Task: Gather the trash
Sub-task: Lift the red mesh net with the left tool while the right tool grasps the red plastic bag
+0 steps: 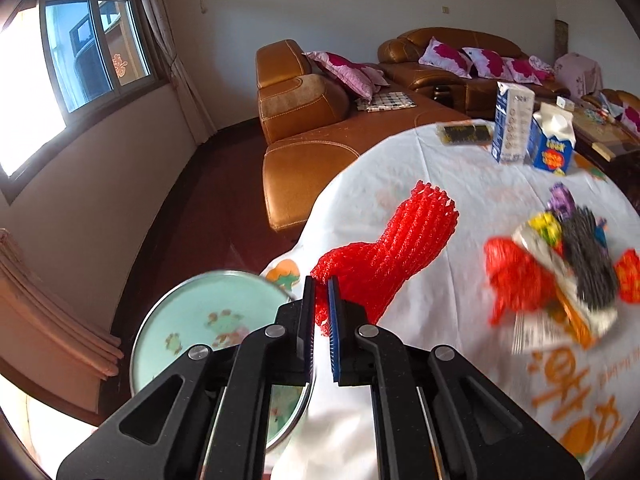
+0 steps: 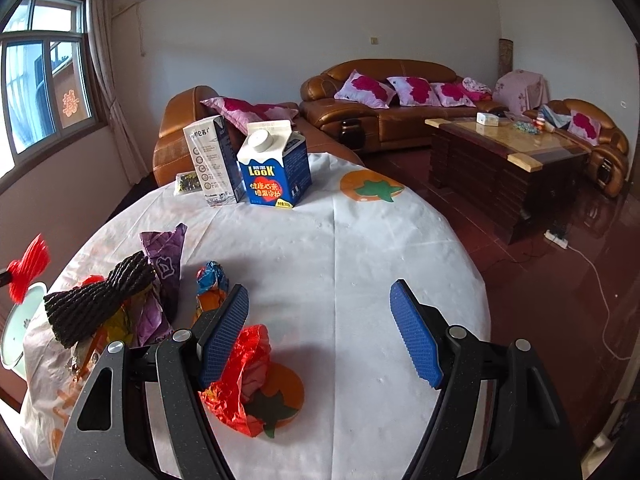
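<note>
My left gripper (image 1: 321, 284) is shut on a red foam net sleeve (image 1: 396, 248) and holds it above the table's left edge; the sleeve also shows in the right wrist view (image 2: 30, 270). My right gripper (image 2: 318, 334) is open and empty above the white tablecloth (image 2: 340, 248). A crumpled red wrapper (image 2: 240, 380) lies by its left finger. A pile of trash lies to its left: a black foam net (image 2: 100, 300), a purple wrapper (image 2: 166, 256) and a blue-orange wrapper (image 2: 210, 284). The pile looks blurred in the left wrist view (image 1: 560, 280).
A mint green bin (image 1: 200, 320) stands below the table's left edge. Two milk cartons (image 2: 276, 168) (image 2: 214, 160) and a dark packet (image 2: 188, 182) stand at the table's far side. Brown sofas (image 2: 380, 96) and a wooden coffee table (image 2: 500, 160) lie beyond.
</note>
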Action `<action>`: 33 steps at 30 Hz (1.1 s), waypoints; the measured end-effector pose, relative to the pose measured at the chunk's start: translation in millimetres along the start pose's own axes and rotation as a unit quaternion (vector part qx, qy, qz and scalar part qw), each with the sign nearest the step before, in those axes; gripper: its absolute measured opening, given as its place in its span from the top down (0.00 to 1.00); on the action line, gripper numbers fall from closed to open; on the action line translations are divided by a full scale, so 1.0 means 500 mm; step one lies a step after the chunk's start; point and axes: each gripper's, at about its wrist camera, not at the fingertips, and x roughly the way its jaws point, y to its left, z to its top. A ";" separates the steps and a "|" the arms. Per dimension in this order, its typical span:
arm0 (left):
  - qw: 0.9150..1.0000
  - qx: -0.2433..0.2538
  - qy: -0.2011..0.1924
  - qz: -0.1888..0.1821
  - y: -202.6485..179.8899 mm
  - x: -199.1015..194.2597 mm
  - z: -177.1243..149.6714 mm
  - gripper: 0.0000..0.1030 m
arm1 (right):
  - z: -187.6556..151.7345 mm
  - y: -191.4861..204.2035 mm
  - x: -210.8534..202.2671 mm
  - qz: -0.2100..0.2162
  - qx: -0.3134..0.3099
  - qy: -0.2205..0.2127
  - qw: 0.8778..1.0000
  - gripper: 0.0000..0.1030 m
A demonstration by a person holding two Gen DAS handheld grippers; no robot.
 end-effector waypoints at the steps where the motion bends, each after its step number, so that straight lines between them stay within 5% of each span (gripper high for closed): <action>1: 1.000 0.002 0.002 0.001 0.002 -0.006 -0.014 0.94 | -0.002 0.002 -0.004 0.000 0.000 0.001 1.000 0.29; 11: 1.000 -0.006 0.014 -0.010 0.024 -0.035 -0.093 0.94 | -0.047 0.072 0.002 0.016 -0.030 0.042 0.999 0.30; 24: 1.000 0.000 -0.009 0.014 0.029 -0.051 -0.100 0.94 | -0.021 0.138 -0.007 0.037 -0.038 0.020 0.998 0.31; 30: 1.000 -0.012 -0.006 0.020 0.051 -0.046 -0.099 0.94 | -0.045 0.113 0.019 0.005 -0.033 0.060 0.998 0.42; 33: 1.000 -0.011 -0.002 0.015 0.047 -0.039 -0.100 0.94 | -0.066 0.094 0.029 0.016 -0.029 0.091 0.995 0.64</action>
